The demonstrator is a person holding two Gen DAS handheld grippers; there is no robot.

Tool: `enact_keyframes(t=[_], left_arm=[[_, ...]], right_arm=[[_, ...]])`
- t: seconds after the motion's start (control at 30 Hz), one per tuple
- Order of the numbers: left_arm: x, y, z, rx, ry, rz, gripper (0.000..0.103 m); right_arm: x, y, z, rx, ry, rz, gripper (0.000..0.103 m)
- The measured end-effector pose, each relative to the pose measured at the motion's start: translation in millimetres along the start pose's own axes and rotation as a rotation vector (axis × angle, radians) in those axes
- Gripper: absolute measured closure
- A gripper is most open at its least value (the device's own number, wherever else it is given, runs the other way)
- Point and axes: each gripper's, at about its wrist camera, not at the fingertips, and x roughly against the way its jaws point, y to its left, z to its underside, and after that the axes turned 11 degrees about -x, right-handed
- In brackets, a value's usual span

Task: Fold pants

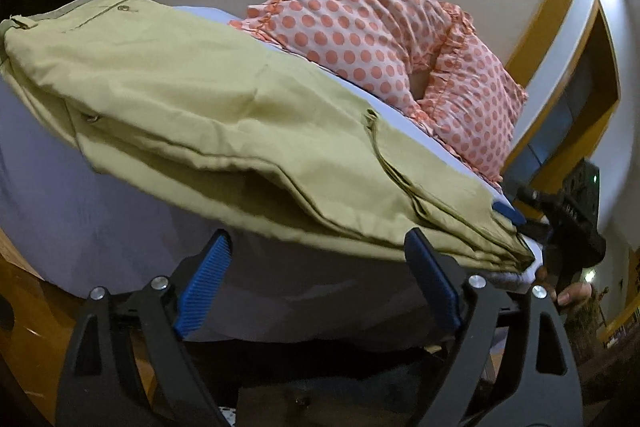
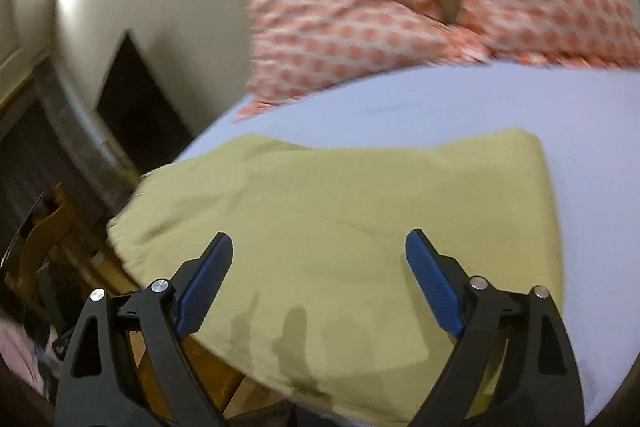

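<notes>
The olive-green pants (image 1: 224,115) lie folded lengthwise on a bed covered with a pale lavender sheet (image 1: 52,195). In the left wrist view they run from the waistband at about 10 o'clock, with its belt loops and a button, down to the leg ends at about 4 o'clock. The left tongs (image 1: 318,281) are held low at the near edge of the bed, pointing across it from below mattress level, with their blue-padded fingers (image 1: 202,291) spread wide and nothing between them; the right finger's tip sits just against the pants' near edge. At roughly 4 o'clock in that view the right tongs (image 1: 520,223) reach in at the leg-end corner, a blue pad showing right at the cloth, though from here it cannot be told whether they pinch it. A fingertip of the person's hand (image 1: 572,293) shows below that tool. The right wrist view, blurred, looks down and forward over the pants (image 2: 340,219), which fill the middle of the frame, with the sheet (image 2: 580,147) spreading toward 3 o'clock. There the right tongs (image 2: 320,283) hover above the fabric with both fingers (image 2: 436,291) parted wide, gripping nothing. Two pink pillows (image 1: 360,11) with orange dots lean against the wall at the far side of the bed, toward 12 o'clock.
</notes>
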Motion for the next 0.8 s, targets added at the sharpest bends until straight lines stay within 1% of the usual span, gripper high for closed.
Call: enact_keyframes(t=[0.1, 0.23, 0.33, 0.43, 0.5, 0.53, 0.63, 0.67, 0.7, 0.73, 0.77, 0.8], left_arm=[[1, 9, -6, 0.052, -0.03, -0.008, 0.015], [17, 27, -20, 0.143, -0.11, -0.035, 0.016], [30, 51, -33, 0.236, -0.169, -0.088, 0.016], [43, 87, -48, 0.386, -0.224, -0.149, 0.017], [48, 104, -56, 0.44, -0.249, -0.18, 0.018], [50, 116, -60, 0.468, -0.262, -0.209, 0.019], [52, 144, -66, 0.559, -0.261, -0.26, 0.03], [53, 151, -66, 0.592, -0.255, -0.27, 0.041], [53, 161, -64, 0.647, -0.256, -0.265, 0.056], [55, 171, -61, 0.693, -0.256, -0.268, 0.066], [54, 177, -61, 0.72, -0.239, -0.288, 0.084], [53, 181, -63, 0.73, -0.211, -0.302, 0.087]], right_arm=[[-9, -6, 1, -0.021, 0.013, 0.025, 0.013], [-14, 0, 6, 0.012, 0.01, 0.047, 0.01], [-19, 2, 5, 0.023, 0.011, 0.051, 0.008], [-19, 1, 7, 0.029, 0.009, 0.054, 0.007], [-20, 2, 9, 0.038, 0.005, 0.051, 0.005], [-20, 2, 10, 0.042, 0.002, 0.048, 0.005], [-21, 2, 11, 0.054, -0.005, 0.046, 0.004], [-21, 2, 11, 0.059, -0.007, 0.047, 0.004], [-21, 2, 12, 0.064, -0.009, 0.047, 0.004], [-21, 3, 12, 0.067, -0.009, 0.045, 0.004], [-20, 1, 12, 0.066, -0.008, 0.037, 0.004], [-19, 0, 11, 0.06, -0.008, 0.028, 0.004]])
